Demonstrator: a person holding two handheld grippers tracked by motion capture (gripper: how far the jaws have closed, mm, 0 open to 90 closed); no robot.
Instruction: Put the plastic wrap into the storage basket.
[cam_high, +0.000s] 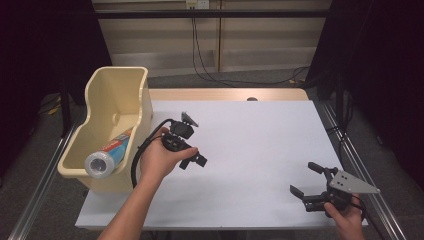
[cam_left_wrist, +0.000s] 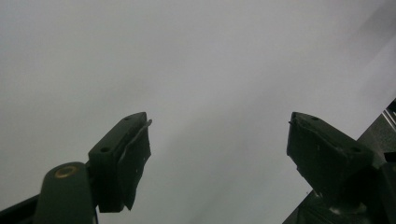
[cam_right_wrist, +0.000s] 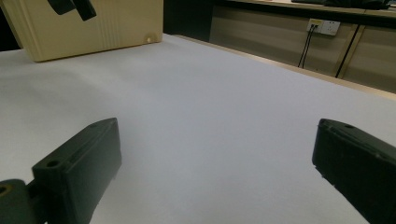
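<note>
Lying inside the cream bin (cam_high: 116, 102) at the table's (cam_high: 250, 150) left, the tube (cam_high: 109, 154) looked already put away. Both the left gripper (cam_high: 192, 159) and right gripper (cam_high: 305, 181) hung wide open, holding nothing, so little seemed left.

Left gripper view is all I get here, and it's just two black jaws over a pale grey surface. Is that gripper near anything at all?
Observer: Yes. In the high view the left gripper hangs over the white table, just right of a cream plastic bin.
Operator: Is there anything in that bin?
Observer: A tube lies in it, its round grey end toward the person.
Operator: And the other hand?
Observer: It holds the right gripper near the table's front right corner, jaws wide apart with nothing between them.
Operator: What does that gripper's camera see?
Observer: Bare tabletop ahead, with the bin's outer wall far off at its top left.
</note>
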